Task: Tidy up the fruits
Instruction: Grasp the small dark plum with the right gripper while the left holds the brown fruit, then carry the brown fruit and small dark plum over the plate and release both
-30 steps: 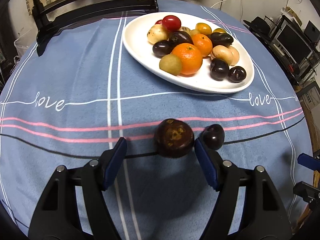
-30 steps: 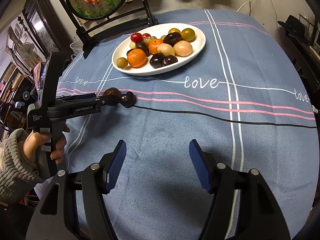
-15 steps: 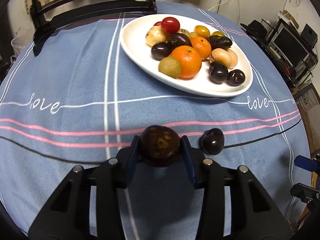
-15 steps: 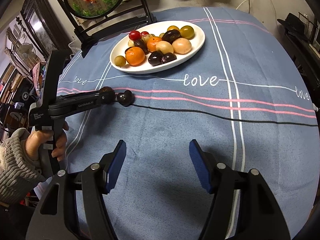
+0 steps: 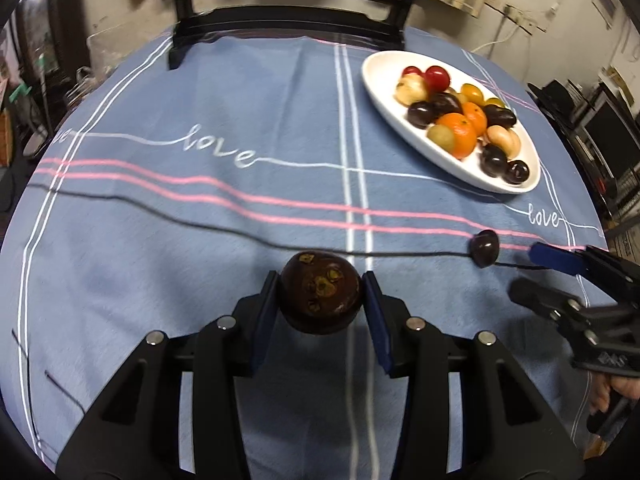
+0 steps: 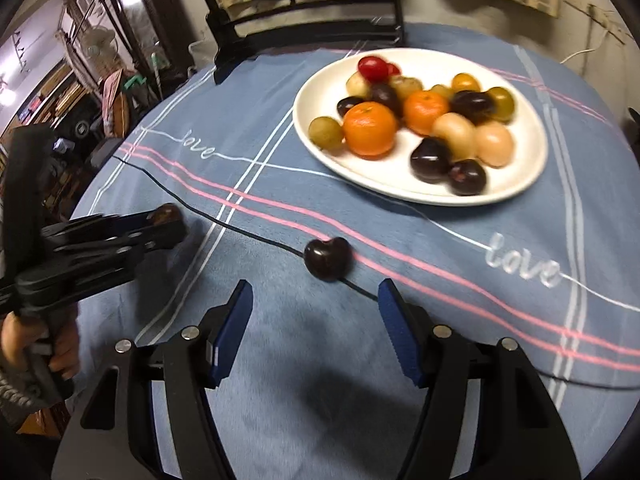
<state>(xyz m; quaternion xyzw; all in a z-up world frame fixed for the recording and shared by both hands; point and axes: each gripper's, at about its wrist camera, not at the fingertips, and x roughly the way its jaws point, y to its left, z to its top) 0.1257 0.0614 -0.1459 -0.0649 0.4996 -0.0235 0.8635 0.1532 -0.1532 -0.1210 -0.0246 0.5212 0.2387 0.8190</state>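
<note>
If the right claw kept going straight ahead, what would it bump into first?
Probably the dark cherry on the cloth, roughly centred ahead of the open right claw. Beyond it sits the plate, though depth is hard to judge.

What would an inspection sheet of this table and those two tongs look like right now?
Surface: round table under a blue tablecloth with pink, white and black stripes and "love" lettering.
Job's things: white plate piled with oranges, dark plums, red, yellow and green fruits; dark brown fruit; small dark plum lying alone on the cloth.
Clutter: nothing seen on the table.
Tongs: left tongs shut on the dark brown fruit; right tongs open, with the small dark plum just ahead.
Cables: white cable on the back wall.
Surroundings: black chair, crowded shelves and furniture.
</note>
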